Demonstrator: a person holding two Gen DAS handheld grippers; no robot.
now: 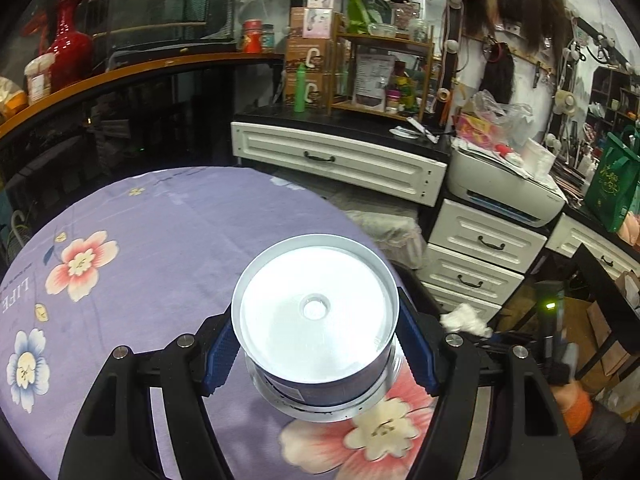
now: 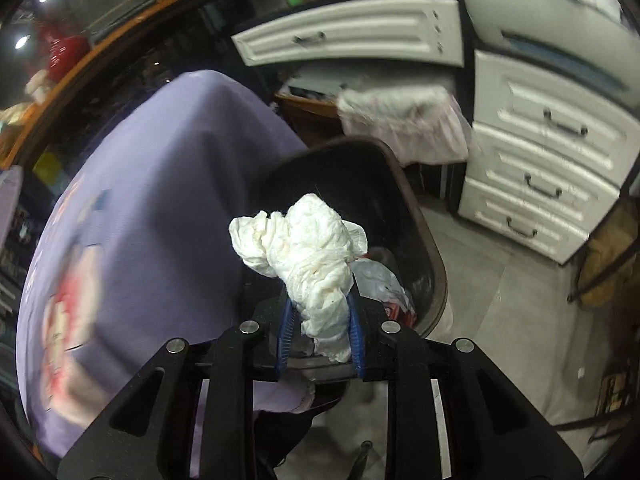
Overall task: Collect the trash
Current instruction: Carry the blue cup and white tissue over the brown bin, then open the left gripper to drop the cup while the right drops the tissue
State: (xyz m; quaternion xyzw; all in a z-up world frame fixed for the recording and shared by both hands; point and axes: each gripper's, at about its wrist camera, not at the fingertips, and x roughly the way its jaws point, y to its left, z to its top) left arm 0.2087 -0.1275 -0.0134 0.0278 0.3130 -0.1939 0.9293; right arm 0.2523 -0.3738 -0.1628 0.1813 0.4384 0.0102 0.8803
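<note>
Left wrist view: partly hidden by its own rim, a round metal tin (image 1: 316, 320) sits between the blue pads (image 1: 218, 356) of the left gripper (image 1: 320, 354), which press on its sides above the floral purple tablecloth (image 1: 140, 260); its label is unreadable. Right wrist view, blurred at the edges: the right gripper (image 2: 320, 334) pinches a crumpled white tissue wad (image 2: 308, 256), jaws narrowly parted, over the black trash bin (image 2: 420, 216) beside the table. Bin contents are hard to make out.
</note>
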